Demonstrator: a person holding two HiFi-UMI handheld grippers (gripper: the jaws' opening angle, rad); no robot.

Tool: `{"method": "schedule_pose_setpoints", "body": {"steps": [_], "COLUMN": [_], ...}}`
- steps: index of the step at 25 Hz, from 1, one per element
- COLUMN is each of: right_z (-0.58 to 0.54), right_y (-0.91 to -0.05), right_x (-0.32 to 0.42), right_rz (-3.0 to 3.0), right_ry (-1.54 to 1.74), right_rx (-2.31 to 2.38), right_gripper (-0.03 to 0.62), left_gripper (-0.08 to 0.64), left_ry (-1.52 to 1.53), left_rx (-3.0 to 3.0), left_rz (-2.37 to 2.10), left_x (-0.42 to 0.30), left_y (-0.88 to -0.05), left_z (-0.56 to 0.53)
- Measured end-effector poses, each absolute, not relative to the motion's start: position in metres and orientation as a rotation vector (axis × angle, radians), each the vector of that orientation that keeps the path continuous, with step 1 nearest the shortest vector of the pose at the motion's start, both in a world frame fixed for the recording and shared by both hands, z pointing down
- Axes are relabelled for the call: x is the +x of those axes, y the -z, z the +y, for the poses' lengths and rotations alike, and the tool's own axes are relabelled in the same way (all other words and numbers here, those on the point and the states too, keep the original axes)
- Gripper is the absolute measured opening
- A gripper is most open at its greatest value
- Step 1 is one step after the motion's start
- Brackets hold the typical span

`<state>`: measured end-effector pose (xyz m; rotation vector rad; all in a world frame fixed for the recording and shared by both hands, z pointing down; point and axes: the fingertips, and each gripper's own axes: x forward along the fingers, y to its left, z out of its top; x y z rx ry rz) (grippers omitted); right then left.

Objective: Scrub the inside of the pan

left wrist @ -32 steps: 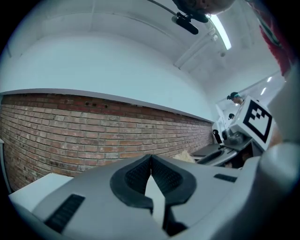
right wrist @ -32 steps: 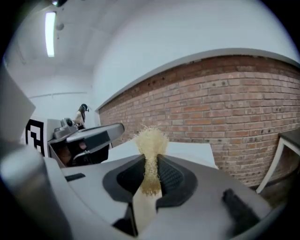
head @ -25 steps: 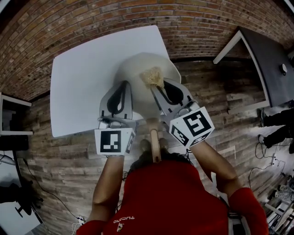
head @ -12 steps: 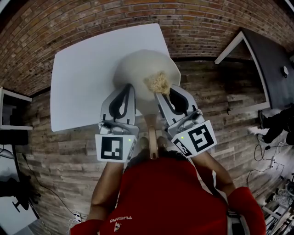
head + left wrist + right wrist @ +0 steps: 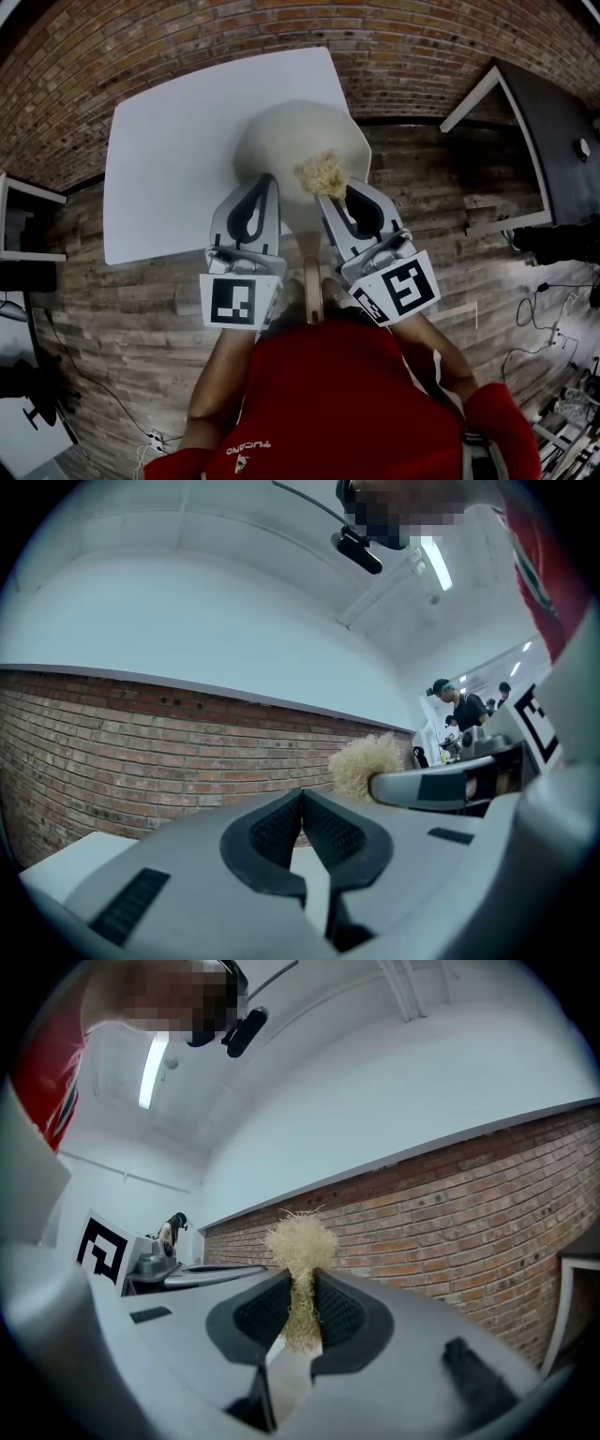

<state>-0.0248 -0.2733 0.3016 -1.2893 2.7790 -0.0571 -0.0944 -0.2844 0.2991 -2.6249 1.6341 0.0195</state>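
A cream pan (image 5: 291,141) sits at the white table's (image 5: 169,141) near right edge, with its wooden handle (image 5: 311,286) pointing back between my arms. My right gripper (image 5: 330,192) hangs over the pan's near right side, shut on a tuft of straw-coloured scrubber (image 5: 322,173). From the right gripper (image 5: 300,1283) view, the scrubber (image 5: 300,1241) sticks up past the jaw tips. My left gripper (image 5: 262,180) is over the pan's near left rim, and its jaws (image 5: 302,794) meet with nothing between them. Both gripper views show wall and ceiling, not the pan.
The table stands against a brick wall (image 5: 394,47) on a wood-plank floor. A black table (image 5: 553,131) with a white frame is at the right. A shelf unit (image 5: 19,244) is at the left. People (image 5: 459,710) stand far off in the room.
The right gripper and scrubber have moved a little toward the pan's near right side. The left gripper has hardly shifted.
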Motion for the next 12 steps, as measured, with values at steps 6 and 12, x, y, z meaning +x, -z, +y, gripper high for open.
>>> {"method": "schedule_pose_setpoints", "body": {"steps": [6,12], "right_z": [-0.2729,-0.2732], "right_y": [-0.3022,-0.3045], "right_x": [-0.0218,-0.017], "right_rz": [2.787,2.797], "right_ry": [0.054,0.049], "right_rx": [-1.295,-1.297], "right_gripper": [0.075,0.075], "left_gripper": [0.014,0.014], "left_ry": [-0.036,-0.043], "left_rx": [-2.627,-2.624], "left_rz": [1.638,1.641], "left_x": [-0.0916,-0.0871], "left_y": [-0.2988,-0.2987], "left_z": [-0.2848,-0.2858]}}
